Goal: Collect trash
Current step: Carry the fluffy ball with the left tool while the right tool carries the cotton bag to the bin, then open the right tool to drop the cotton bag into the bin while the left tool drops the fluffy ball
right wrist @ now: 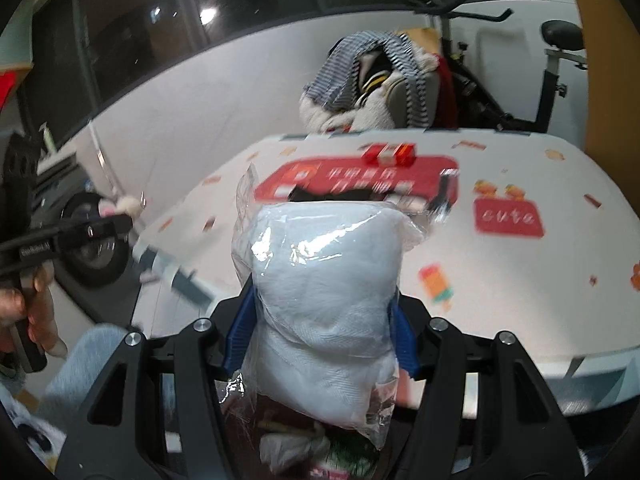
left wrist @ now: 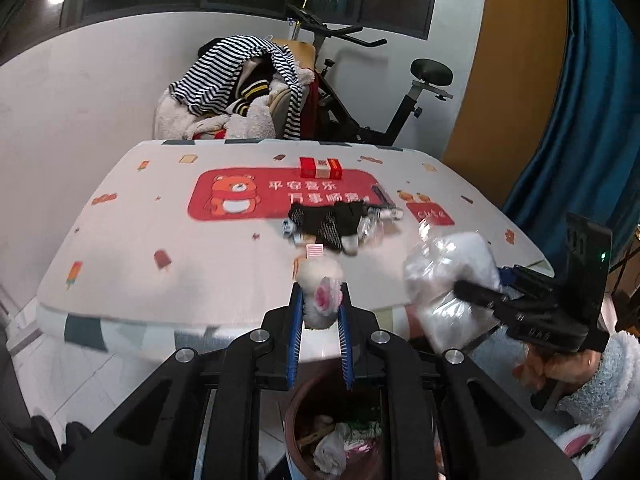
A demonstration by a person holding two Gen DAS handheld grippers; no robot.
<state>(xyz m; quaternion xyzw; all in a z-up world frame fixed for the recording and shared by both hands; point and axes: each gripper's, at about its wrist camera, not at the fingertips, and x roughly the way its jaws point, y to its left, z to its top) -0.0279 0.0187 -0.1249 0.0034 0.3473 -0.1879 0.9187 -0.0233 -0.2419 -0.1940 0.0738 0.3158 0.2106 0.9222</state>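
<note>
Both grippers loaded w/ trash, hanging over the bin at the table edge.

L to R as I see it: my left gripper (left wrist: 322, 312) has its blue pads pinched tight on a crumpled white tissue wad (left wrist: 322, 294) w/ a pink smear; wad pokes out past the fingertips. Directly below those fingers sits the brown trash bin (left wrist: 294, 420), already holding scraps. Beyond the tips, on the table (left wrist: 160, 224), lies a black mesh item (left wrist: 332, 220) w/ small clear bits, and further back a red box (left wrist: 320, 167). My right gripper (right wrist: 322, 320) has its fingers spread about halfway, clamped on both sides of a clear plastic bag (right wrist: 324, 280) stuffed w/ white material; bag sticks up past the tips and hangs down below them, over the bin.
</note>
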